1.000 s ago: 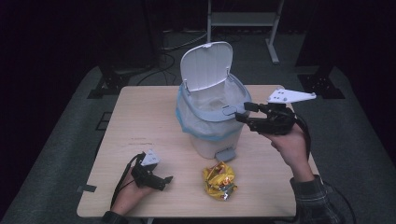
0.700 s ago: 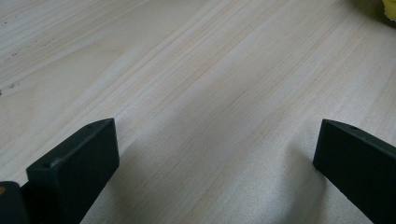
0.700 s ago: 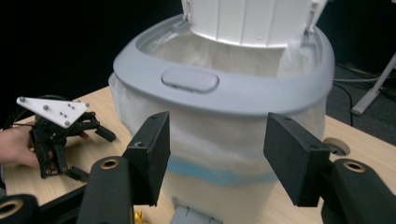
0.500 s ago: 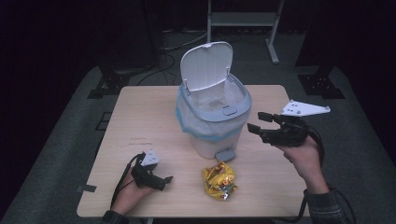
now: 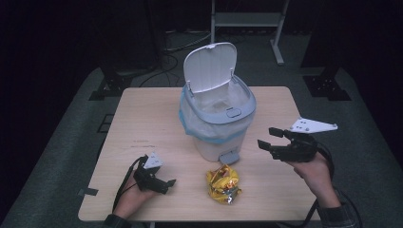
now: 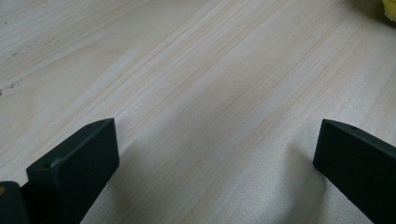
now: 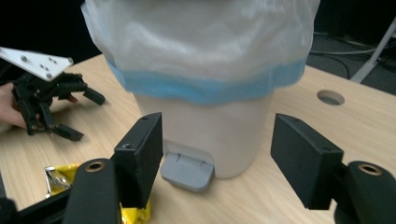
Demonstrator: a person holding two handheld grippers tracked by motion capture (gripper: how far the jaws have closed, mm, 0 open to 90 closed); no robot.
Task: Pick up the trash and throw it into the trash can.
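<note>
- On the wooden tabletop (image 5: 142, 118) stands a small white pedal bin (image 5: 218, 126), near the middle, with its lid (image 5: 209, 66) raised upright at the back.
- A clear bag (image 5: 216, 102) lines the bin; its blue edge is folded over the rim and hangs down the outside.
- The grey pedal (image 5: 230, 156) at the foot of the bin points toward the person.
- A crumpled yellow snack wrapper (image 5: 223, 184) lies flat on the tabletop, just in front of the pedal and apart from the bin.
- The right claw (image 5: 270, 138) is held above the tabletop, to the right of the bin, and points at its side. Its jaws have just been opening and now stand fairly wide, with nothing between them.
- In the right gripper view, the bin wall and the pedal show between the two jaws, but farther off, not touched.
- The left claw (image 5: 165, 185) rests low on the tabletop at the front left, well apart from the bin and a little left of the wrapper.
- In the left gripper view its jaws stand wide apart over bare wood, holding nothing.
</note>
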